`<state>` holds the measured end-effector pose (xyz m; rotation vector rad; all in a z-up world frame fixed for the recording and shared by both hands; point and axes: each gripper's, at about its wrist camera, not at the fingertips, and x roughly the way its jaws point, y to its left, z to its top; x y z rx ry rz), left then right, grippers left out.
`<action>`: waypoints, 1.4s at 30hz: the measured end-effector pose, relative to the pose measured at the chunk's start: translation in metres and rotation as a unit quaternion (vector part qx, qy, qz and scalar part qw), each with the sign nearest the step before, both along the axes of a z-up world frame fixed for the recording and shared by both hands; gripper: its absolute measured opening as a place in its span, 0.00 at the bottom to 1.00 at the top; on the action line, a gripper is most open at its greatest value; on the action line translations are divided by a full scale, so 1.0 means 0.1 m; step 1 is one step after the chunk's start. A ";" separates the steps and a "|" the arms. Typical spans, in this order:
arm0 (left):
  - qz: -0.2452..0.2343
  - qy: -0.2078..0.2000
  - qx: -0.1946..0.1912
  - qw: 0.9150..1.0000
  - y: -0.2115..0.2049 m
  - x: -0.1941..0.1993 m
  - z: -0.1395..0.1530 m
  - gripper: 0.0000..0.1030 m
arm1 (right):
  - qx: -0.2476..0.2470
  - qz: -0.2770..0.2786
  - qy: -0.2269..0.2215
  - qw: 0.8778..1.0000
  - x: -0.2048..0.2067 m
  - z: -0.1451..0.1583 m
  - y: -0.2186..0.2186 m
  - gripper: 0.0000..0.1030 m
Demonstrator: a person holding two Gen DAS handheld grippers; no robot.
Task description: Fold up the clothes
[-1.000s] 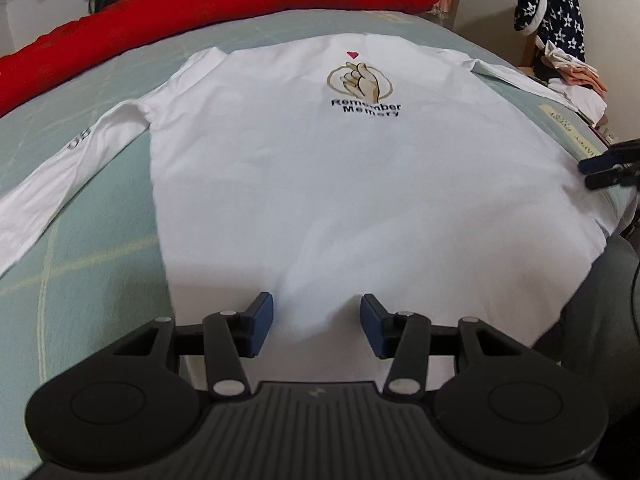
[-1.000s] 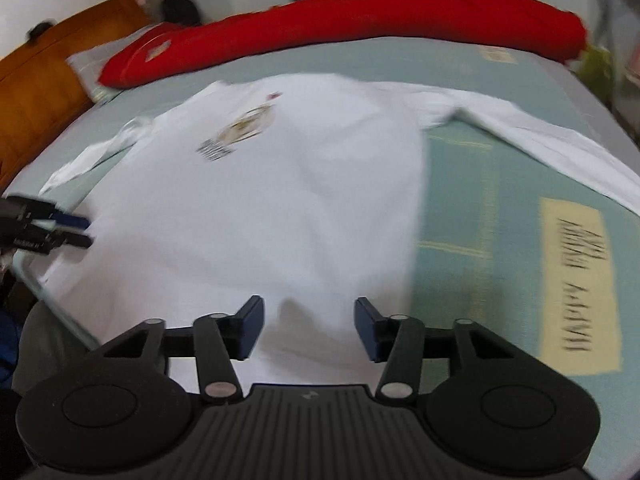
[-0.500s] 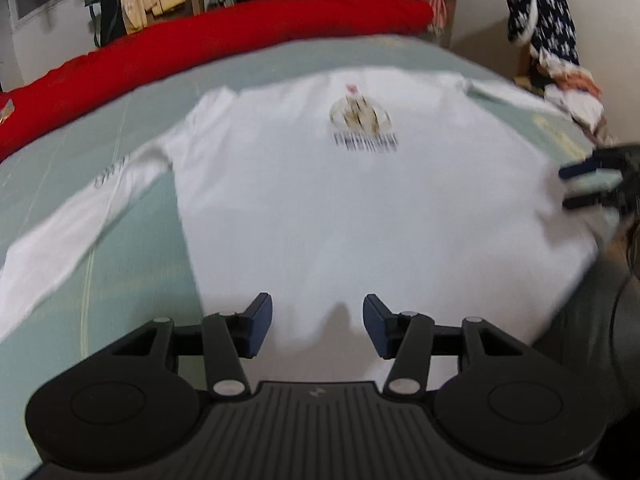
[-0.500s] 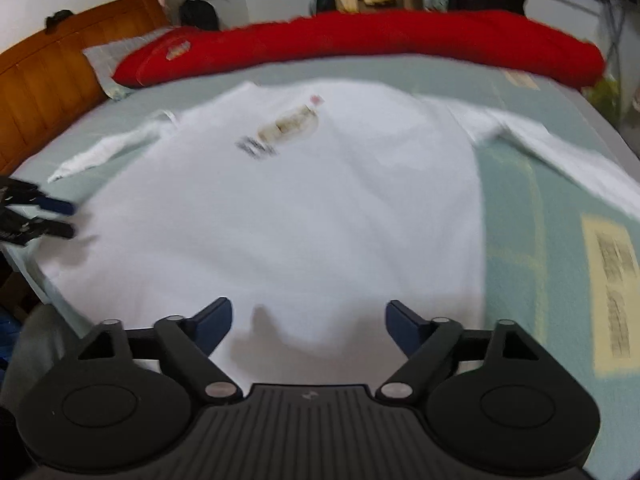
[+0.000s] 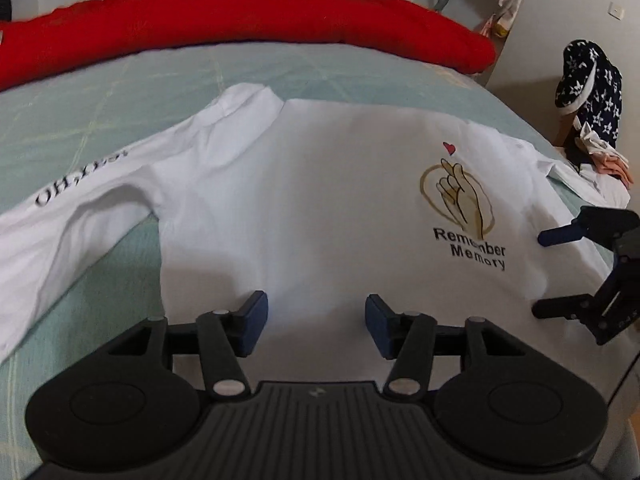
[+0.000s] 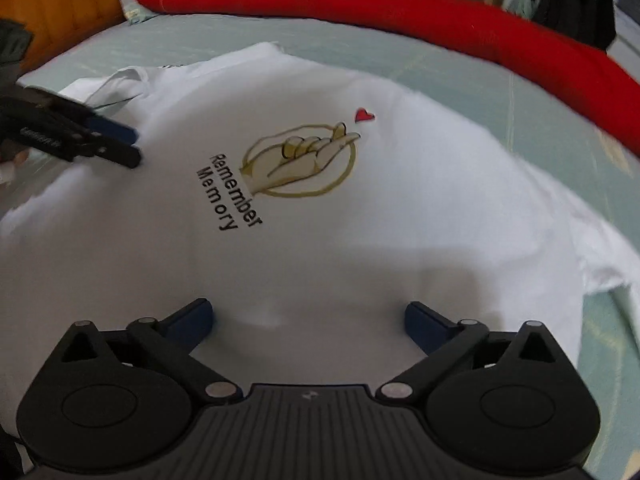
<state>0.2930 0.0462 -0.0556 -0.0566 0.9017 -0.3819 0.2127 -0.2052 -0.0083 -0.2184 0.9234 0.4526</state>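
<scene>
Both jaws apart over shirt [image 5: 320,200]

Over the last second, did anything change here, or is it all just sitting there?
Both grippers moved forward over the white shirt, toward its printed design. The right gripper spread its fingers wider; the left gripper stayed open. Nothing was grasped. The shirt still lies flat on the bed.

Left gripper [image 5: 316,322] level with fingers parted, right gripper [image 6: 308,320] spread wider (pads far apart), both hovering low, nothing between the jaws.
</scene>
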 end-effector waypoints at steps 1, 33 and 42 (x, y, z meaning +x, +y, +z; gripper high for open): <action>0.003 0.008 0.000 1.000 0.00 0.00 0.01 0.52 | 0.001 -0.004 0.006 1.000 0.01 -0.02 0.00 1.00; 0.051 0.158 0.055 0.985 -0.50 1.10 0.75 0.69 | 0.190 -0.063 0.171 0.965 0.88 0.74 -0.38 1.00; -0.013 0.113 0.037 0.993 -0.46 2.32 0.79 0.55 | 0.182 -0.155 0.128 0.963 1.72 0.93 -0.43 1.00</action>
